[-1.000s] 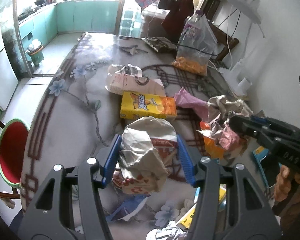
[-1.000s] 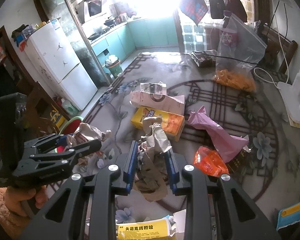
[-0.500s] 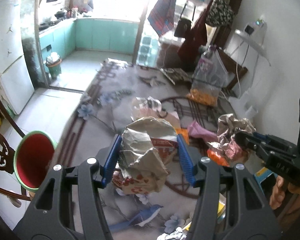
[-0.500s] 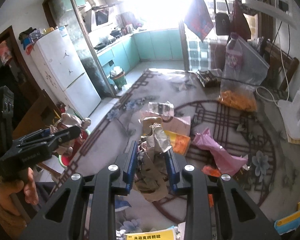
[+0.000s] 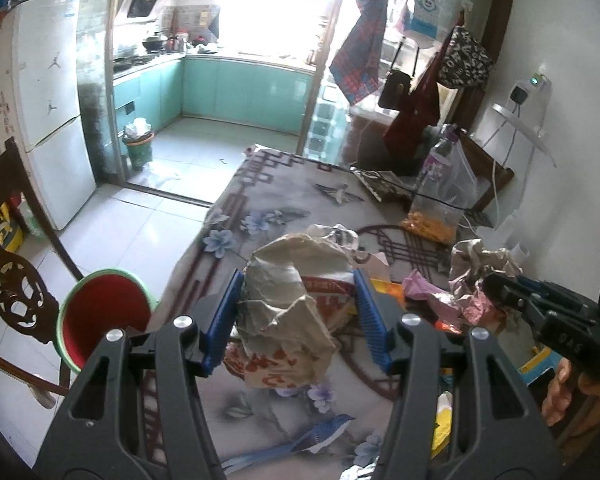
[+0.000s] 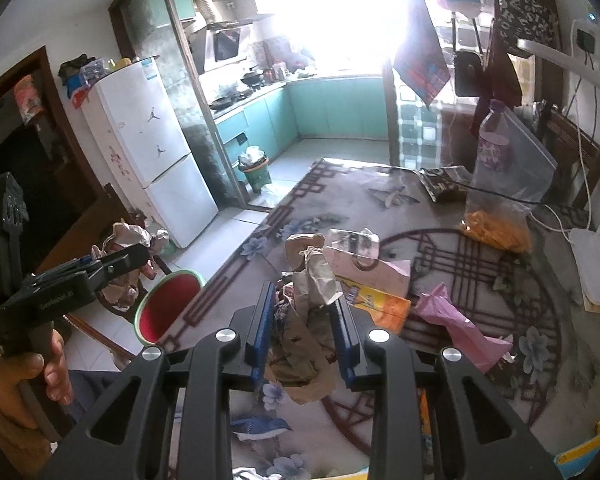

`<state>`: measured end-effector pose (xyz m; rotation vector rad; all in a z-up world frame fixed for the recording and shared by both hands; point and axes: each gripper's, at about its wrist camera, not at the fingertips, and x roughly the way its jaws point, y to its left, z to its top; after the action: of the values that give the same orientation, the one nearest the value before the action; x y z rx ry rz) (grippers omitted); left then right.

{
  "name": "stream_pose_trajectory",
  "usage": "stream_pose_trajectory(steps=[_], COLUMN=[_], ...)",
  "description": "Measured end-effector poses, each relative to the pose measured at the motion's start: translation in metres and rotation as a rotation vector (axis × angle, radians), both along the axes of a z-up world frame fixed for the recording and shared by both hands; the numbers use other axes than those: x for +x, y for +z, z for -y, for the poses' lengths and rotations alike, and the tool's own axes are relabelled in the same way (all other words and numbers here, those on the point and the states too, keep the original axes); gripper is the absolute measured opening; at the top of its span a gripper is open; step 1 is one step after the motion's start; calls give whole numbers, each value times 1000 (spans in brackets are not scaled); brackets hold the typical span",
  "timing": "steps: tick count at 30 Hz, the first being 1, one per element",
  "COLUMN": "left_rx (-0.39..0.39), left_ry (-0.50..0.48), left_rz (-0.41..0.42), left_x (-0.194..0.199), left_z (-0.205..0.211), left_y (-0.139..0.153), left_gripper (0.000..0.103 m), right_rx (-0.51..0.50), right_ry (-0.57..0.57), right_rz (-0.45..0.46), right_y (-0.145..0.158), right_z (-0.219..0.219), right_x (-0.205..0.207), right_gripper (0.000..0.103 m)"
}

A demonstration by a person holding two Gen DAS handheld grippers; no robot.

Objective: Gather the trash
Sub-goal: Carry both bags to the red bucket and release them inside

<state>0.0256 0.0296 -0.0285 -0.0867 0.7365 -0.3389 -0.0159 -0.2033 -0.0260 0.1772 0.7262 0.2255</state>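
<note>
Our left gripper (image 5: pixel 298 316) is clamped on a crumpled paper bag (image 5: pixel 290 308), and our right gripper (image 6: pixel 302 320) pinches a brown paper wad (image 6: pixel 308 312). The red bin (image 5: pixel 102 316) sits below and left of both claws, nearer the left one, so we judge that load drops first.

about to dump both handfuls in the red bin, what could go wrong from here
1. The left tool pinches a bulky crumpled paper bag that bulges past its pads; part could snag or slip out before reaching the red bin.
2. The right tool holds a loose wad of crumpled paper hanging below the pads; scraps may fall onto the table.
3. The bin sits low beside the table edge, so a drop may miss.
</note>
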Motion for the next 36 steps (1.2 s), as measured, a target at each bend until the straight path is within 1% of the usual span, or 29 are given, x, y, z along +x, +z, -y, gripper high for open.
stream_pose_trajectory(steps=[5,15,27,36], left_rx=[0,10,20,35], left_ry=[48,156,258,337], left_rz=[0,-24,-53,-76], left_x=[0,4,9,16], left_z=[-19,-61,-108,-149], left_y=[0,-8,-21,-36], left_gripper=[54,54,54,54], right_rx=[-3,2,-5,-12], right_ry=[39,113,204,277], right_rz=[8,-11,-37,-33], right_y=[2,-6,-18,-23], right_z=[-17,-47,-91,-127], right_x=[7,25,46,65], right_gripper=[27,27,27,27])
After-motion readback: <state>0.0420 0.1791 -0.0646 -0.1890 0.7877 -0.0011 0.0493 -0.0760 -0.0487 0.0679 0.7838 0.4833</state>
